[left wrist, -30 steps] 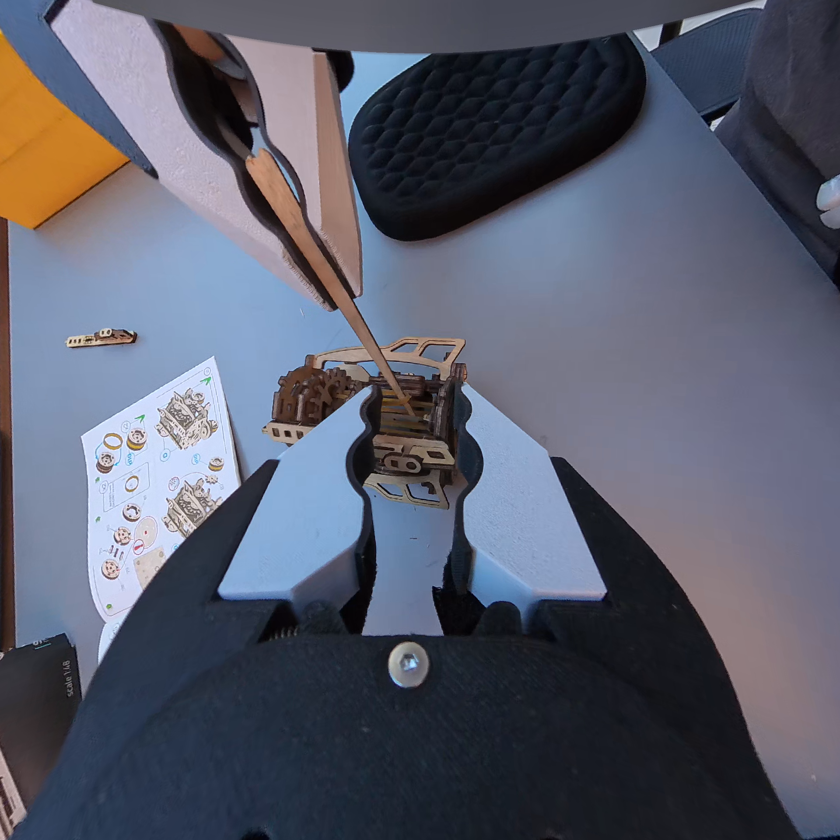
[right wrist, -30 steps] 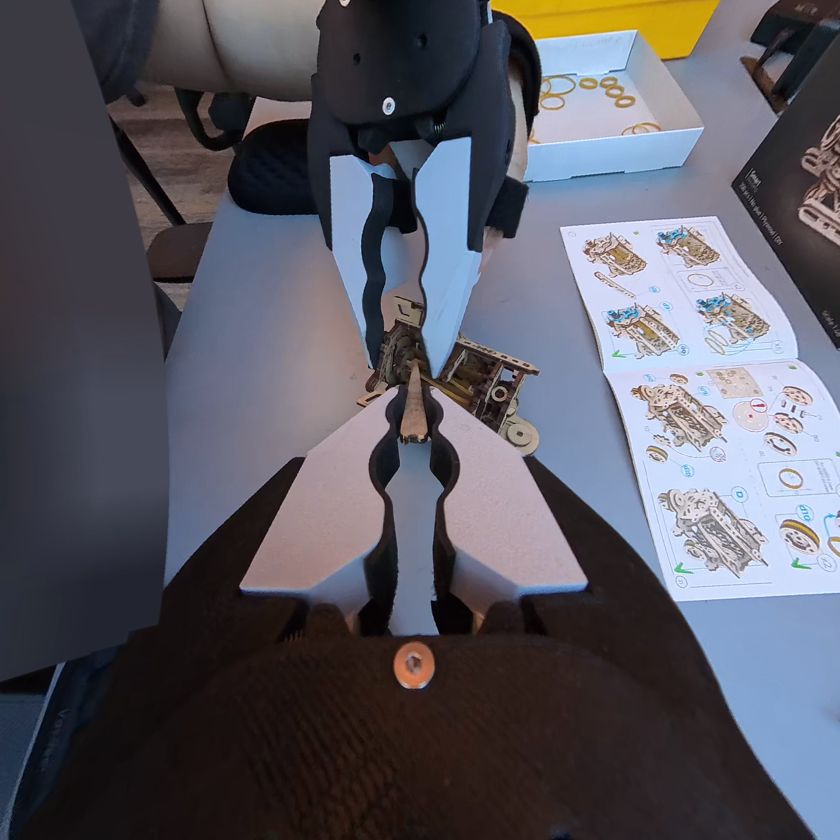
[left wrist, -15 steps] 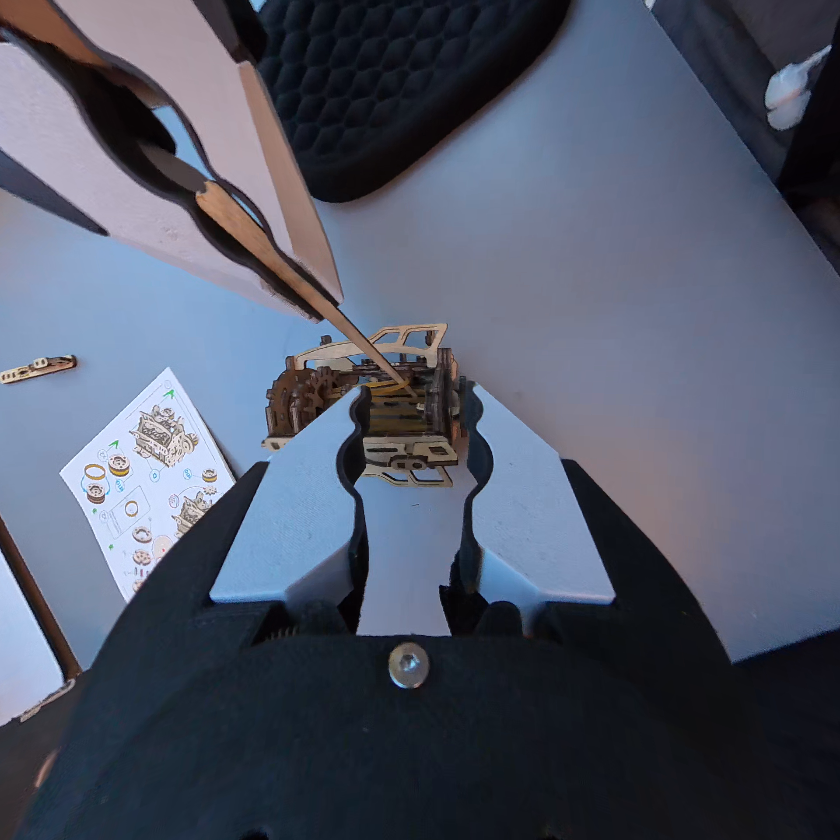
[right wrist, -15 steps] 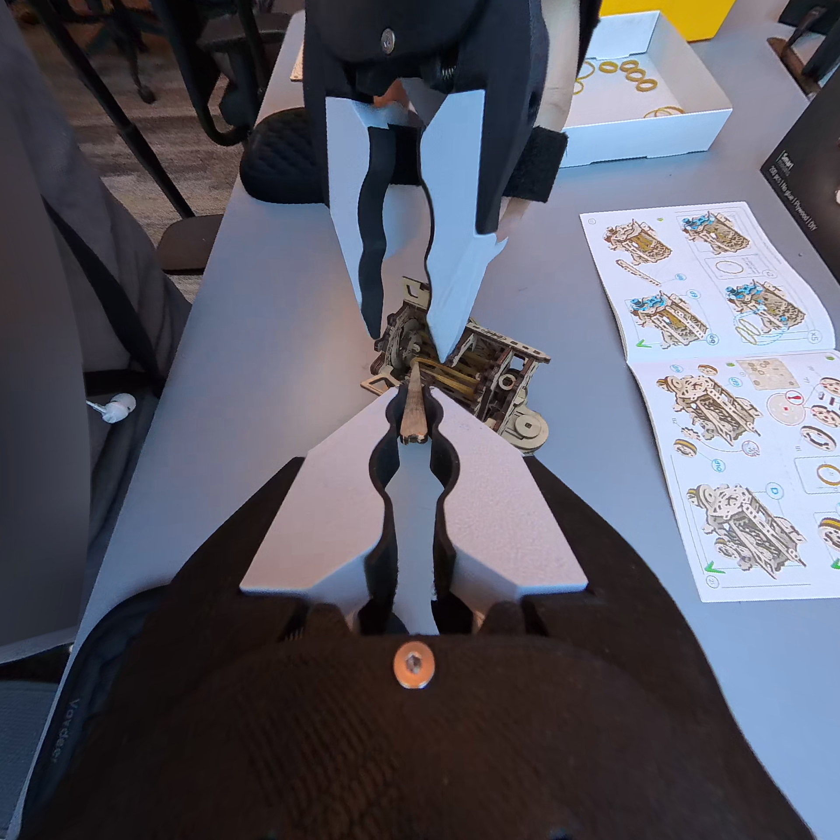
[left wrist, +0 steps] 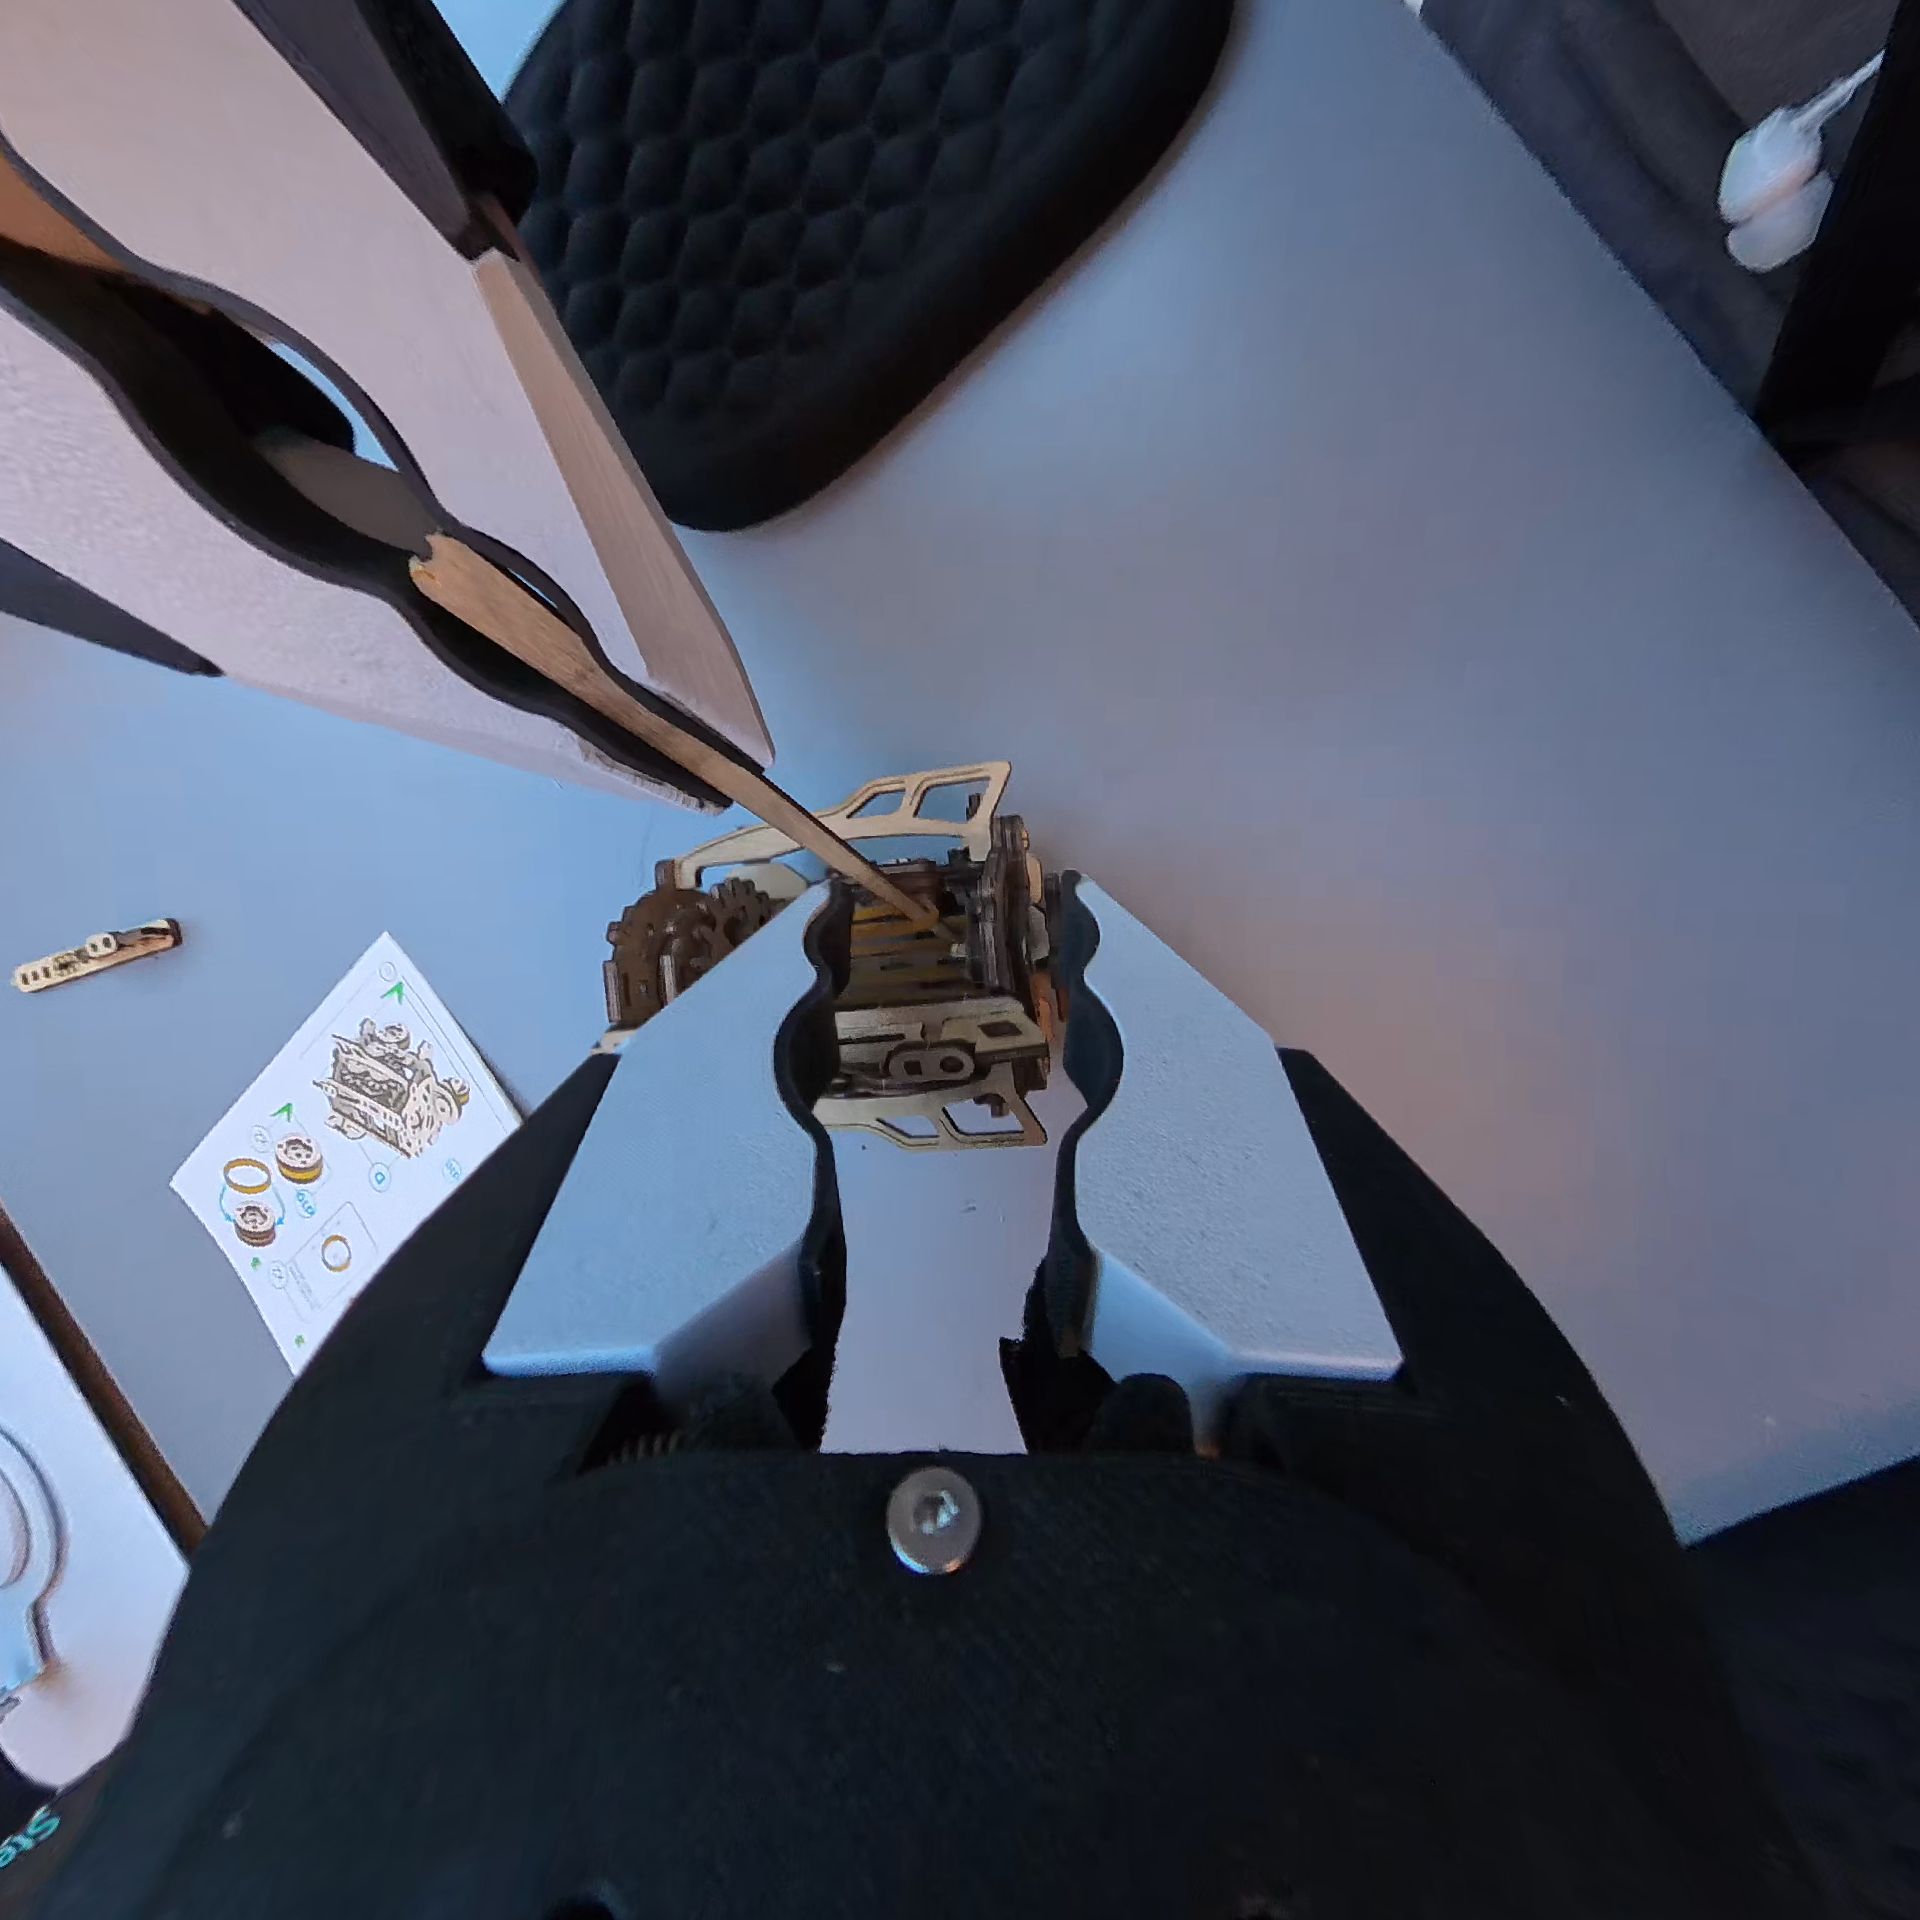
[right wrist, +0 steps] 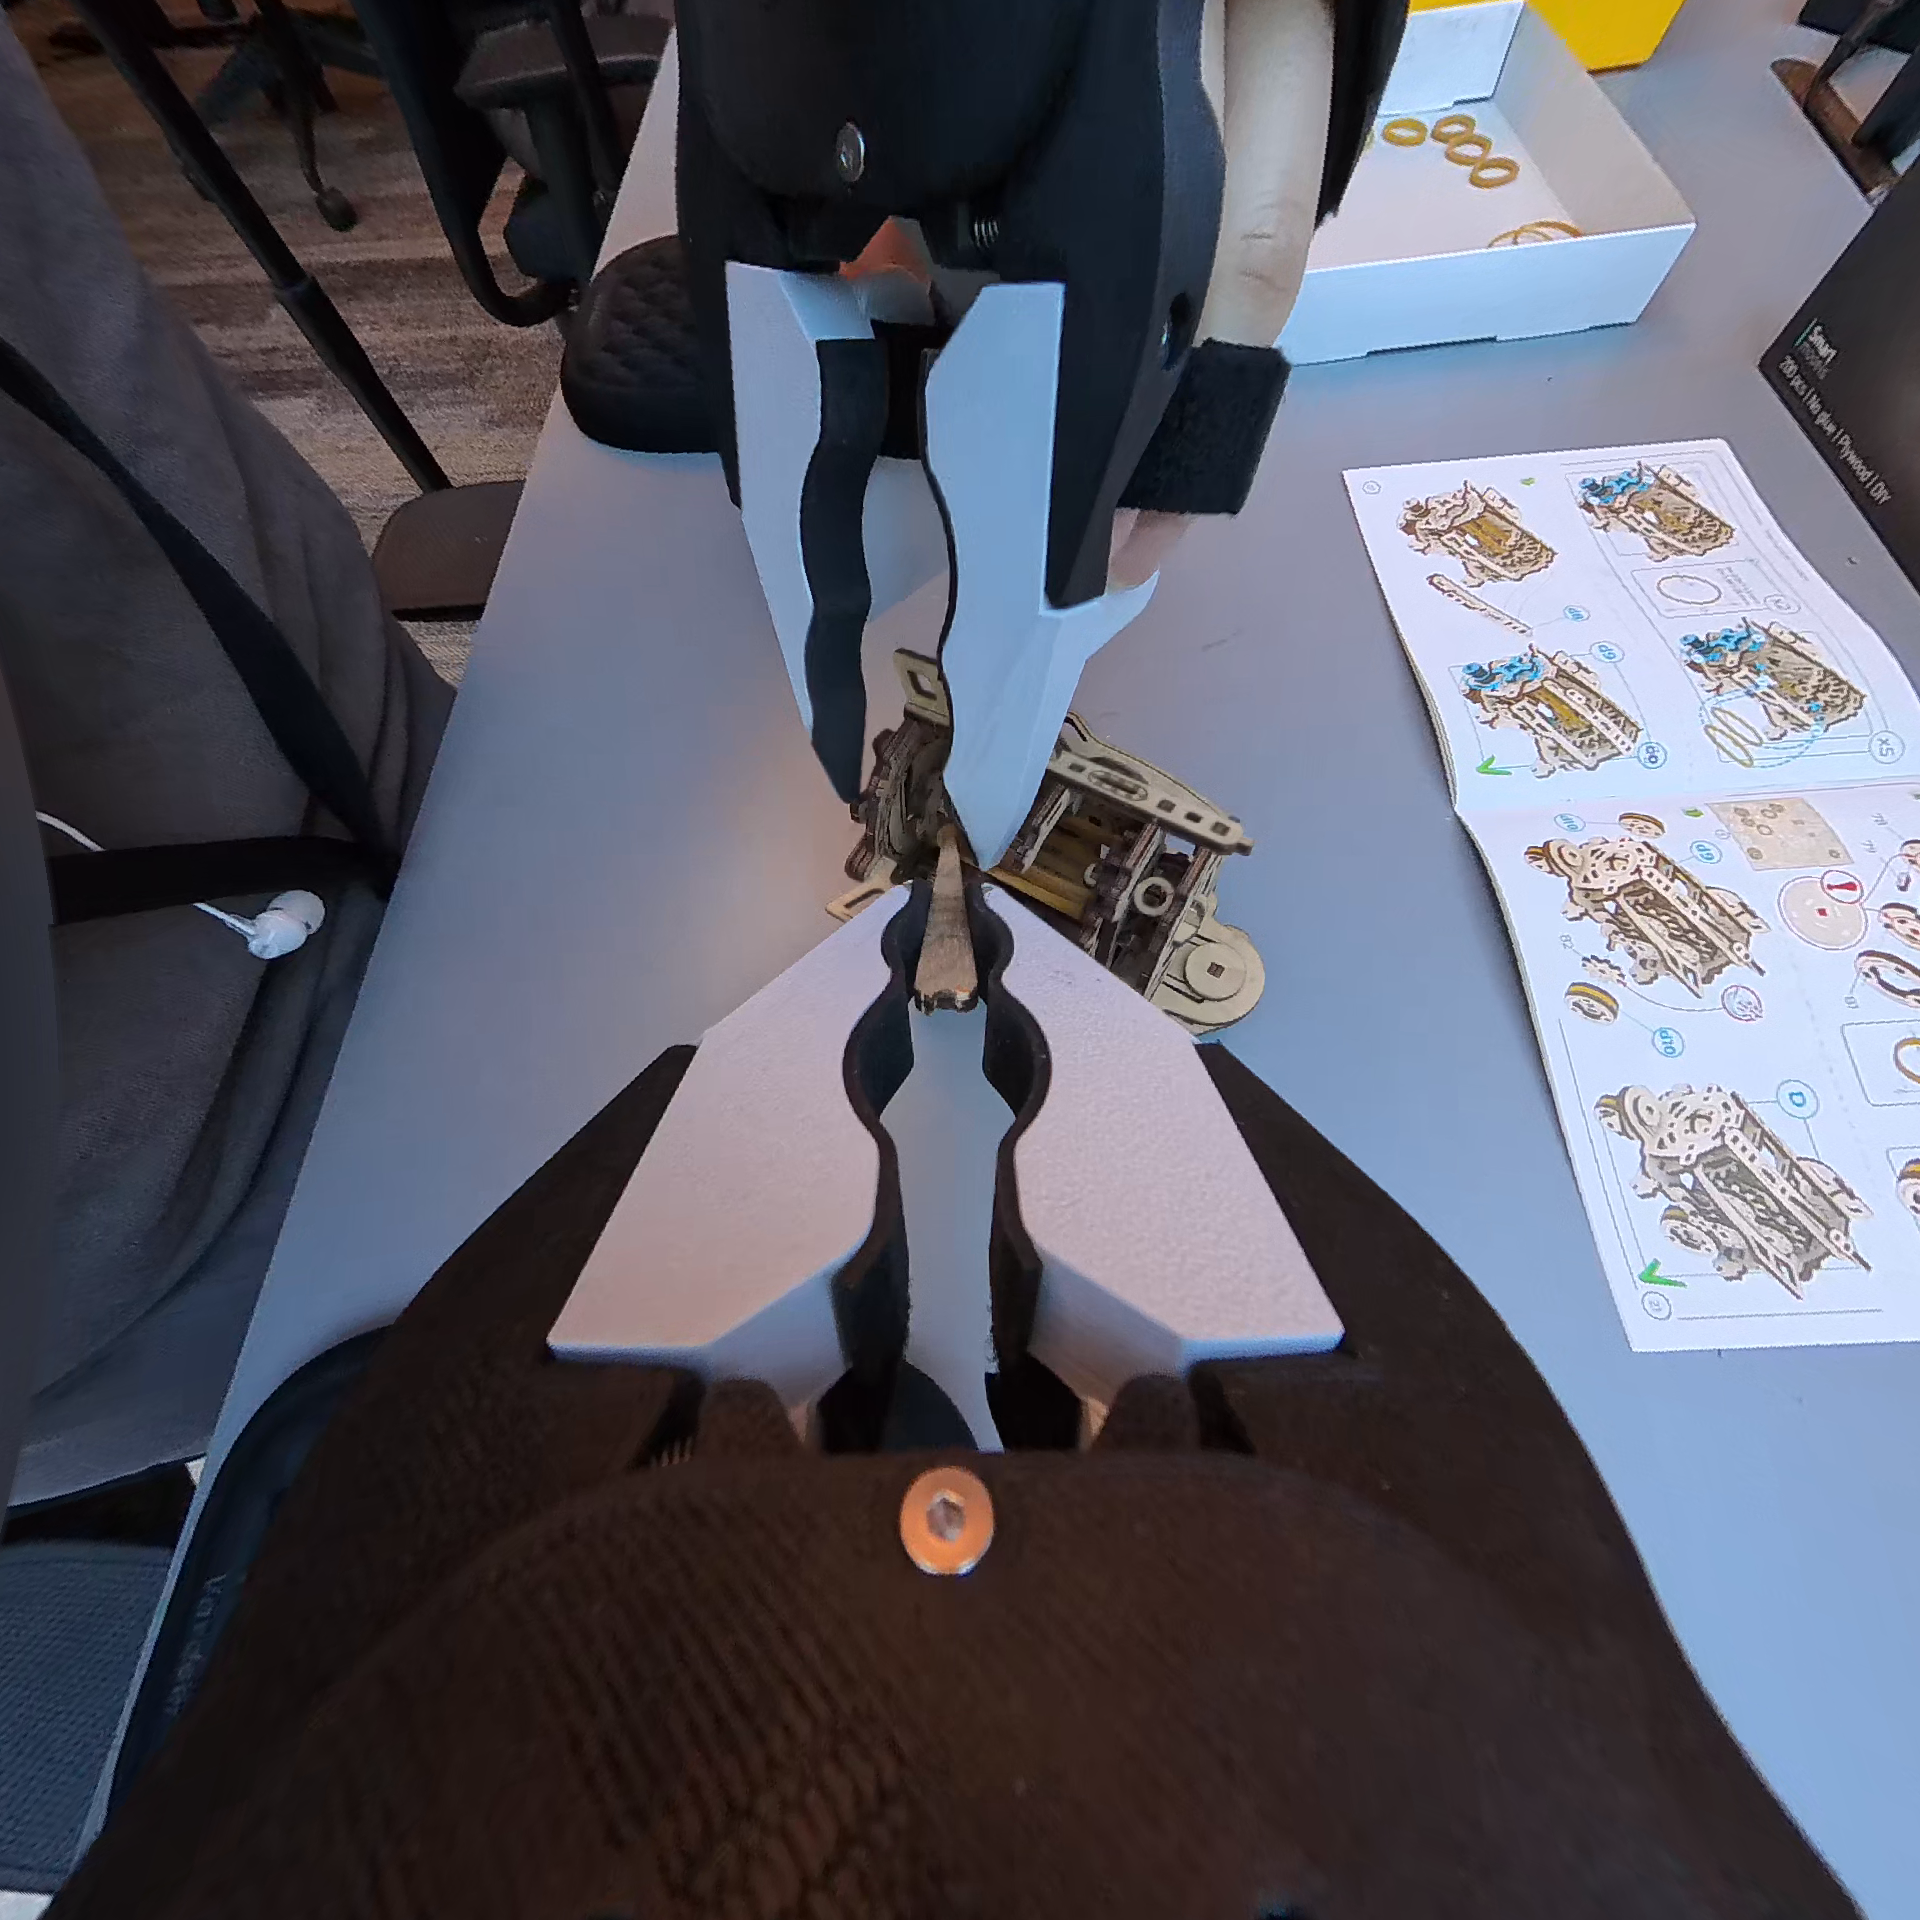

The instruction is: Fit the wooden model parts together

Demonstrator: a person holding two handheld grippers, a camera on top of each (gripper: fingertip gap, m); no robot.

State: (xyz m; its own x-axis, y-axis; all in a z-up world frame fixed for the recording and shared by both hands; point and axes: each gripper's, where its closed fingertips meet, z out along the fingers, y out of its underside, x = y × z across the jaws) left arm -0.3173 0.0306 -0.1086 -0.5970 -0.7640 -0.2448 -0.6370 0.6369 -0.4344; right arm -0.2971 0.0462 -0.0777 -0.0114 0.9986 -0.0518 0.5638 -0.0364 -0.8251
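The wooden model (left wrist: 935, 1039), a small brown and pale plywood vehicle with gears and yellow slats, sits on the grey table (left wrist: 1351, 727). My left gripper (left wrist: 951, 904) straddles it, its pads against both sides. In the right wrist view the model (right wrist: 1122, 862) lies beyond my fingertips, with the left gripper (right wrist: 914, 821) coming down on its near end. My right gripper (right wrist: 945, 894) is shut on a thin wooden stick (right wrist: 943, 945). In the left wrist view the right gripper (left wrist: 717, 784) reaches in from the upper left, and the stick (left wrist: 582, 665) has its tip among the yellow slats.
A printed instruction sheet (right wrist: 1662, 883) lies right of the model. A white tray (right wrist: 1455, 291) with yellow rings stands behind it, and a black box (right wrist: 1860, 395) is at far right. A small loose wooden part (left wrist: 94, 951) lies left. A black cushion (left wrist: 831, 229) is beyond the table edge. The tips of one gripper are about 4 centimeters away from the tips of the other.
The left gripper and the model have turned a little and its jaws stand slightly wider. The right gripper has shifted left in the left wrist view, with the stick tip still in the model.
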